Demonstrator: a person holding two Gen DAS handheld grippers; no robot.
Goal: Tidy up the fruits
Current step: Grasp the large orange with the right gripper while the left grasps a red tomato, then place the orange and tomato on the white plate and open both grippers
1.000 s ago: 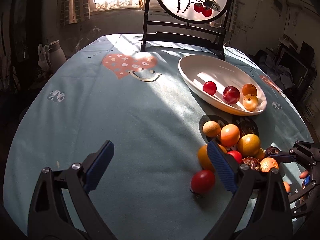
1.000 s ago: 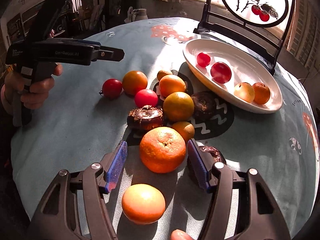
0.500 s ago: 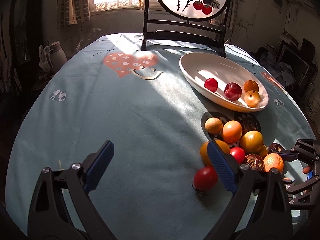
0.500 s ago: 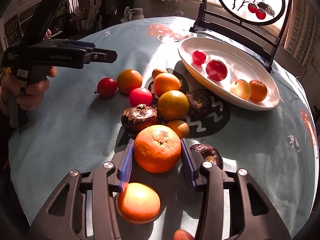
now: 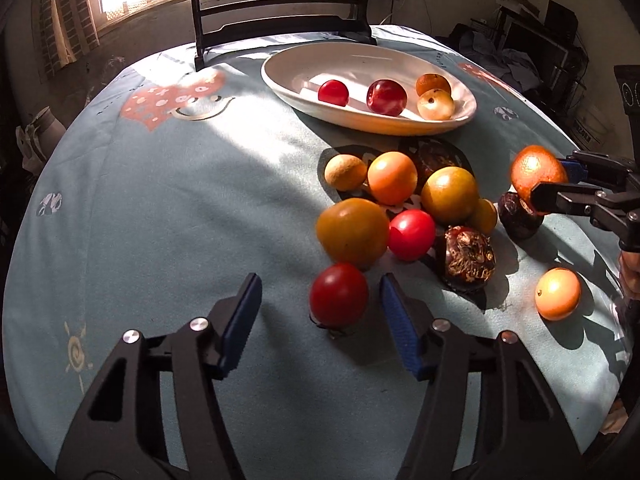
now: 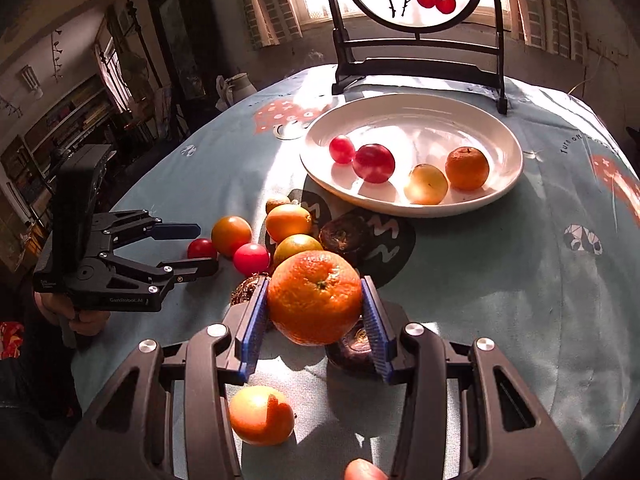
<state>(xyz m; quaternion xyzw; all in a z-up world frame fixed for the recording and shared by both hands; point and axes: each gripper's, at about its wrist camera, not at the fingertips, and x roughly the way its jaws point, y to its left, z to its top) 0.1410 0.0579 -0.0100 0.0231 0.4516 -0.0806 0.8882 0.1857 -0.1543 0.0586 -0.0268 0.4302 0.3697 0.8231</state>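
My right gripper (image 6: pixel 316 320) is shut on a large orange (image 6: pixel 315 297) and holds it above the table; it also shows in the left wrist view (image 5: pixel 536 176). My left gripper (image 5: pixel 320 320) is open around a red tomato (image 5: pixel 338 294), which sits on the cloth between the pads, nearer the right one. A white oval plate (image 5: pixel 280 80) at the back holds several fruits. A cluster of orange, yellow, red and dark brown fruits (image 5: pixel 400 208) lies in front of the plate (image 6: pixel 508 148).
A small orange (image 6: pixel 260 414) lies on the cloth under my right gripper, seen also in the left wrist view (image 5: pixel 557 294). A dark framed round screen (image 6: pixel 416 20) stands behind the plate. The table is round with a light blue cloth (image 5: pixel 160 220).
My right gripper closed on the large orange and lifted it off the table. My left gripper moved forward and right, so the red tomato now sits between its open pads.
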